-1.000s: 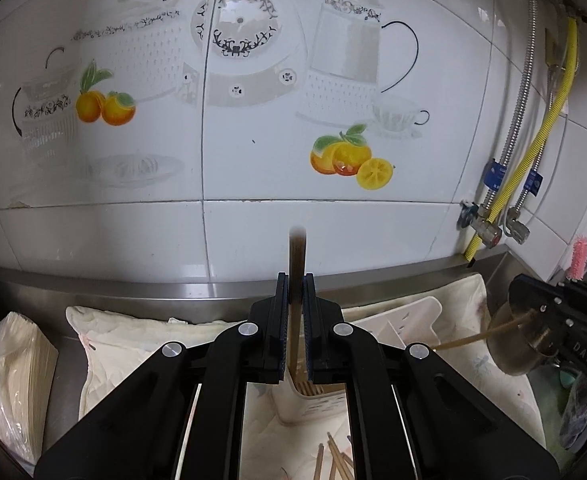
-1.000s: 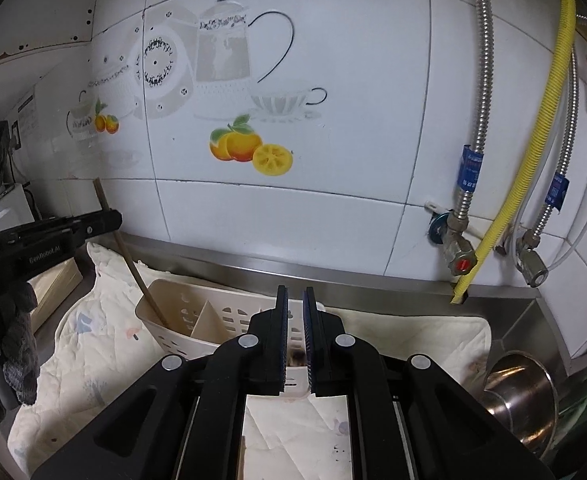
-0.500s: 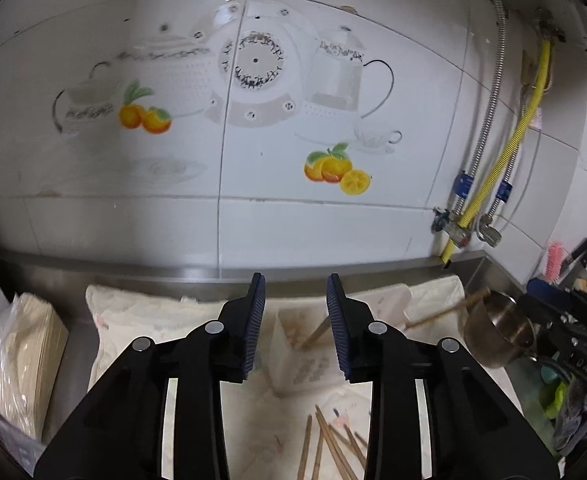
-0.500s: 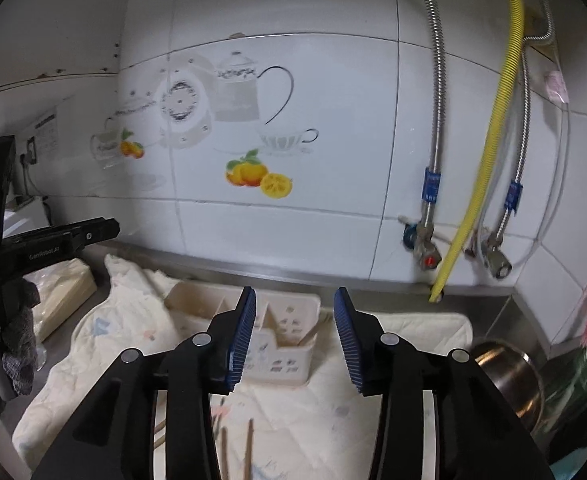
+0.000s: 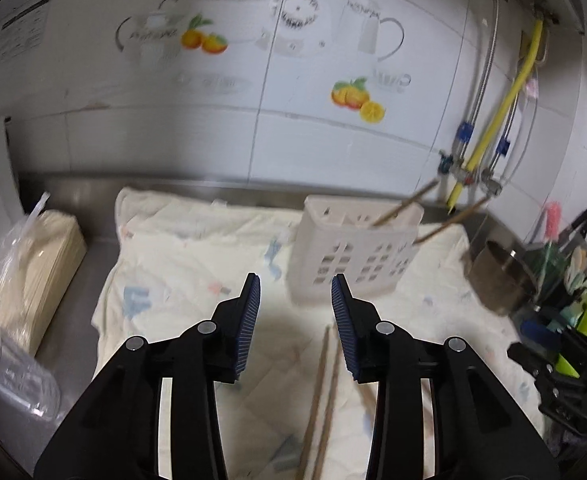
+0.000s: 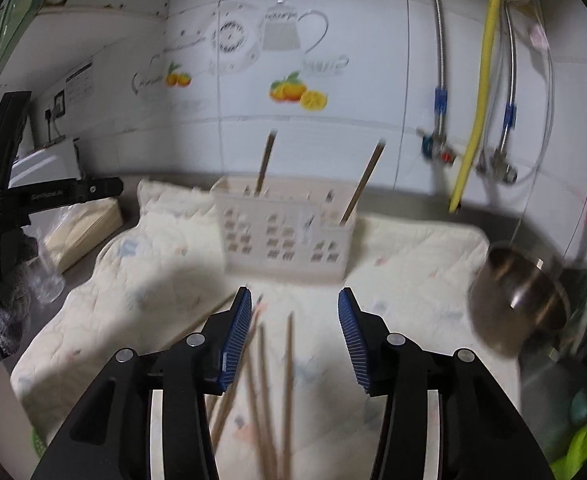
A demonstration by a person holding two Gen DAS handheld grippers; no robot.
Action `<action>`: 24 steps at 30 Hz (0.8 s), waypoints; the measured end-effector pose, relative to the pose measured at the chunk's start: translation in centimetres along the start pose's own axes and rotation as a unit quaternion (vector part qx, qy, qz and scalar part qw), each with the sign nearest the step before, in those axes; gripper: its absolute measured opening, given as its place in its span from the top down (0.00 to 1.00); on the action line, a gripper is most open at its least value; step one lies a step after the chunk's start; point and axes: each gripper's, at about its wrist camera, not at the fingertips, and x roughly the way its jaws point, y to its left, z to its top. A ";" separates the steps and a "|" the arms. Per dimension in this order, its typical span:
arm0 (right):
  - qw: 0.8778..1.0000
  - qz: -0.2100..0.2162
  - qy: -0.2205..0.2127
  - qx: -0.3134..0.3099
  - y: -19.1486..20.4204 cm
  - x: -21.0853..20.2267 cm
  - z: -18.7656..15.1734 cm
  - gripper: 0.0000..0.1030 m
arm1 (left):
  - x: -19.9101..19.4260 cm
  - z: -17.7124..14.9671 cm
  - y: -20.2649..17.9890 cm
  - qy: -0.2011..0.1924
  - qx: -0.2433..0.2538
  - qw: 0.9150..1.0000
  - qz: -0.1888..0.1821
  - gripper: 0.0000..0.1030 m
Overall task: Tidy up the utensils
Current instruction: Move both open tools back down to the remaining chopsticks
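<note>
Both tongs (image 5: 294, 292) (image 6: 294, 304) have backed off, opening empty above loose chopsticks (image 6: 289, 360).

left gripper (image 5: 295, 292) | black fingers (image 5: 249, 312) | ribbed blue faces | silver screws

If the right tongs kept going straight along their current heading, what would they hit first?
Probably the loose chopsticks lying on the cloth just ahead of the opening, empty right tongs; the white utensil basket stands farther along. Blur makes depth uncertain.

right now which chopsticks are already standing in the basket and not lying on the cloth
The two chopsticks sticking up from the white basket; the other chopsticks lie flat on the cloth.
</note>
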 end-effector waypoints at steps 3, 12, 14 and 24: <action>1.000 0.009 0.018 0.004 1.3 0.0 -2.7 0.58 | -0.2 -1.9 0.5 0.011 -0.003 1.000 0.000 0.64; 0.996 0.033 0.075 0.038 4.3 1.2 -9.2 0.73 | -1.1 -5.9 2.0 0.032 -0.021 0.999 0.008 0.64; 0.995 0.024 0.084 0.039 4.8 1.6 -10.2 0.77 | -1.3 -6.5 2.2 0.036 -0.019 0.999 0.011 0.64; 0.990 0.032 0.114 0.072 5.3 3.4 -12.4 0.90 | -1.7 -8.8 3.1 0.054 -0.021 0.998 0.012 0.64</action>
